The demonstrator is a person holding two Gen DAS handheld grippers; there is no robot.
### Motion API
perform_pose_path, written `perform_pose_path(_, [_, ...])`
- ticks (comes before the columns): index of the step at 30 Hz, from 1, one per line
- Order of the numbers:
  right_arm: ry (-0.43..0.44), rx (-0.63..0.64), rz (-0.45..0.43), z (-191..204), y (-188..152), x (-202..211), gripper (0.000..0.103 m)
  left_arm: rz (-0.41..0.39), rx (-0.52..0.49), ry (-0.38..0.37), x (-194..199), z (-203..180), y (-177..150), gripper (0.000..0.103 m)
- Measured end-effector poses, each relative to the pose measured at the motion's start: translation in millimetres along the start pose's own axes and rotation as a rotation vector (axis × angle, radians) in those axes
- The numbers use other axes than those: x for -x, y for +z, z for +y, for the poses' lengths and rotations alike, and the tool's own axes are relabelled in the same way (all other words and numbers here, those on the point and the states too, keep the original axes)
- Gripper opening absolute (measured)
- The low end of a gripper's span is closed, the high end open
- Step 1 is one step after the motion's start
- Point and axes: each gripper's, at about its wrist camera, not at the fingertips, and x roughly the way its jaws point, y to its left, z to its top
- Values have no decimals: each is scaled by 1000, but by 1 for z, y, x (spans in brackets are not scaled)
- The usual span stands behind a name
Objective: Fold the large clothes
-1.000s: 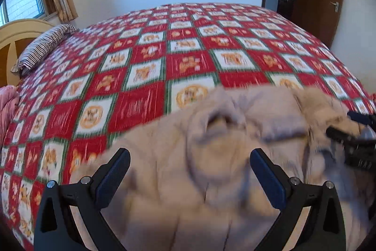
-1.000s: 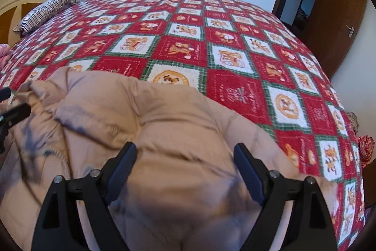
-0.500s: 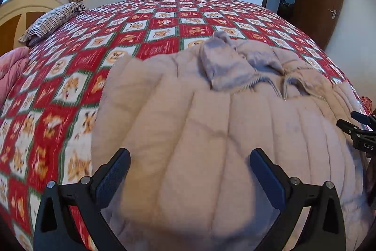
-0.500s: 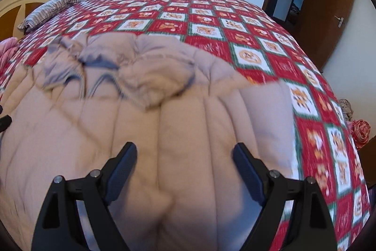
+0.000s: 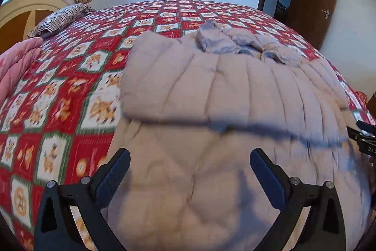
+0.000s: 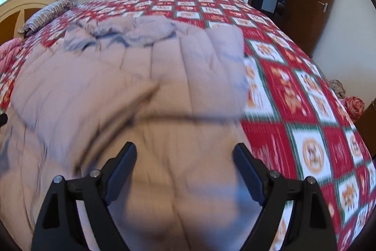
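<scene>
As both hands pull back, more bedspread shows:
Coat: quilted coat [image 5: 235, 91] now folded across the bedspread [image 5: 70, 86], hood at 12 o'clock.
Left gripper [image 5: 189, 177]: fingers spread, empty.
Right gripper [image 6: 184, 171]: fingers spread, empty.

A pale beige quilted puffer jacket [image 5: 235, 91] is lying flat on the bed, its upper half folded over the lower, its crumpled hood [image 5: 218, 41] sitting toward twelve o'clock.

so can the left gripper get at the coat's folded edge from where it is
Probably yes: the left gripper is open above the coat, and nothing lies between it and the folded edge just ahead.
</scene>
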Motion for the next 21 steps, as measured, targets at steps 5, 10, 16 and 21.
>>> perform_pose_path(5, [-16,-3,-9,-1,-36,24,87,-5,12,13,18,8,-31,102])
perform_pose_path(10, [-42,-3,-26,-1,-65,45,87,2,30,-4,30,11,-60,102])
perform_pose_path(16, [-38,-78,-38,-12,-94,65,87,-18,39,-15,46,13,-81,102])
perform_pose_path(21, [-31,-146,-65,-28,-121,85,88,-39,43,-18,59,20,-101,102])
